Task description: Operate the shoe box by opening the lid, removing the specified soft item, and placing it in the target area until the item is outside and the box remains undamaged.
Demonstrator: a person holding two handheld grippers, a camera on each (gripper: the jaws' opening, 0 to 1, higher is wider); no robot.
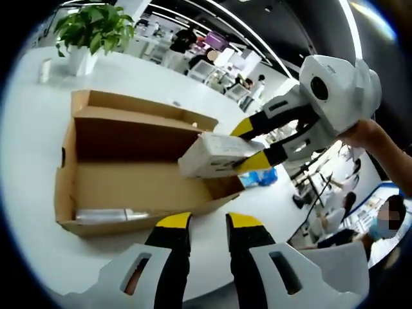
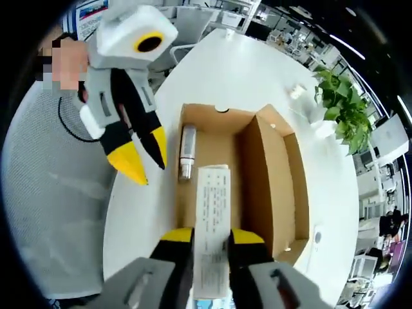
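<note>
The shoe box [image 2: 257,167] is seen lying open on the white counter [image 2: 238,71], lid folded back. A white soft packet [image 2: 212,232] is clamped in the right claw [image 2: 211,237] above the box, long axis running along the jaws toward 12 o'clock in the right gripper view. The left claw [image 1: 208,222] is parted, nothing in it. A silver tube [image 2: 187,152] is left inside the box at 11 o'clock. A potted plant [image 1: 90,32] is spotted past the box.

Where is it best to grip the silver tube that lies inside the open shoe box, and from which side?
Probably grip the silver tube at mid-length, coming from above through the open top of the shoe box. It lies flat on the floor close along one wall, so a sideways approach looks blocked.
</note>
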